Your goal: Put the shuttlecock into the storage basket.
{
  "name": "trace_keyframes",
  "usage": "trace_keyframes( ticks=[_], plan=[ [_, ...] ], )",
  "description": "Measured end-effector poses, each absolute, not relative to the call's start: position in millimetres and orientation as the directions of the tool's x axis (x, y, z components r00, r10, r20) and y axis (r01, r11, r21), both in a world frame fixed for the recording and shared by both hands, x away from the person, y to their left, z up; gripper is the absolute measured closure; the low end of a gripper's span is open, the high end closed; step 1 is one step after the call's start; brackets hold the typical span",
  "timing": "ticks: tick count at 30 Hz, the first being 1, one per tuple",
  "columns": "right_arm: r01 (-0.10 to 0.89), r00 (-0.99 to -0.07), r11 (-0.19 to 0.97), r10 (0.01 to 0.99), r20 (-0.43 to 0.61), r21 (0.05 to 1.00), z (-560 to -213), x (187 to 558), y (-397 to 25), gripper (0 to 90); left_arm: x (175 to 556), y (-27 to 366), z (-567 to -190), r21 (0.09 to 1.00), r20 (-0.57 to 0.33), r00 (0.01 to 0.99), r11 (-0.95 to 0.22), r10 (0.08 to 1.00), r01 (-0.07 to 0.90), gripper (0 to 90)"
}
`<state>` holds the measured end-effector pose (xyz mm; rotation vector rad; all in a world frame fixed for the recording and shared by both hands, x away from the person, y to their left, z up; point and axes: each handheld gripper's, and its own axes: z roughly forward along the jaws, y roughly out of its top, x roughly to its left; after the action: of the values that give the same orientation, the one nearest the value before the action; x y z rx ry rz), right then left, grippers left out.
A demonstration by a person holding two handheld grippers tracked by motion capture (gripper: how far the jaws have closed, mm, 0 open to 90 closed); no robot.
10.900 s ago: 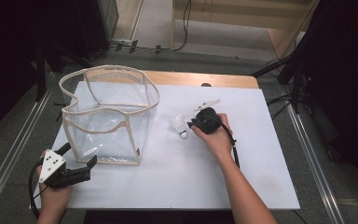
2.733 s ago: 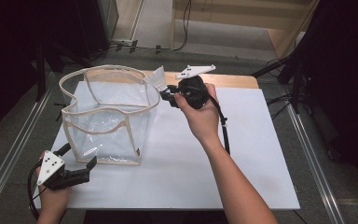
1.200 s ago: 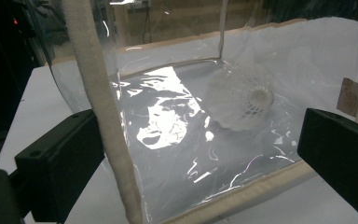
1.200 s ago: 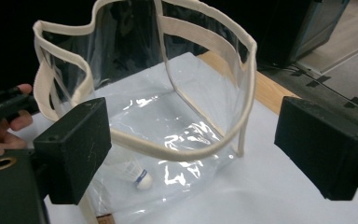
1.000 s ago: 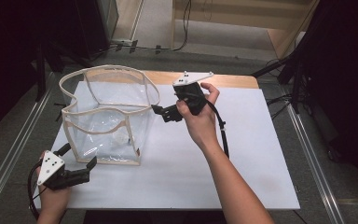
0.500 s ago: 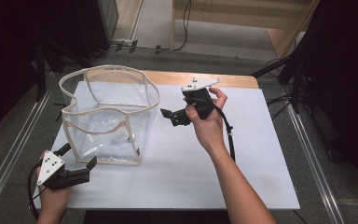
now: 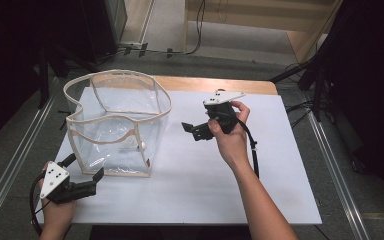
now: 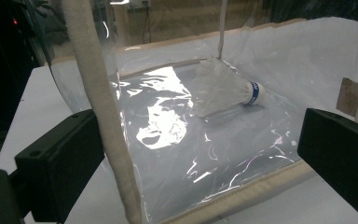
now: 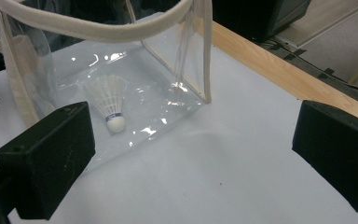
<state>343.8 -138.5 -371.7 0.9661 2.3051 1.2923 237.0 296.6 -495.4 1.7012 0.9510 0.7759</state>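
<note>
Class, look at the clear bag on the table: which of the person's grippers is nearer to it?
Left. The left gripper sits at the bag's near corner, jaws open on either side of its seam. The right gripper is held off to the bag's right, above the table, open and empty.

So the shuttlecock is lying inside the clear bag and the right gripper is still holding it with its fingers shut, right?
Not quite. The shuttlecock does lie inside the clear bag, but the right gripper holds nothing: the right gripper view shows its fingers wide apart over bare table, outside the bag.
</note>
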Motion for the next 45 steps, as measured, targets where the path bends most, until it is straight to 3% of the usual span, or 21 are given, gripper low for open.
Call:
trace_keyframes(
  ticks=[45],
  plan=[
    [0.441, -0.652, 0.315, 0.756, 0.058, 0.841, -427, 311, -206, 0.0, 237, 296, -496, 0.952, 0.064, 0.485, -0.199, 0.872, 0.232, 1.0]
  ],
)
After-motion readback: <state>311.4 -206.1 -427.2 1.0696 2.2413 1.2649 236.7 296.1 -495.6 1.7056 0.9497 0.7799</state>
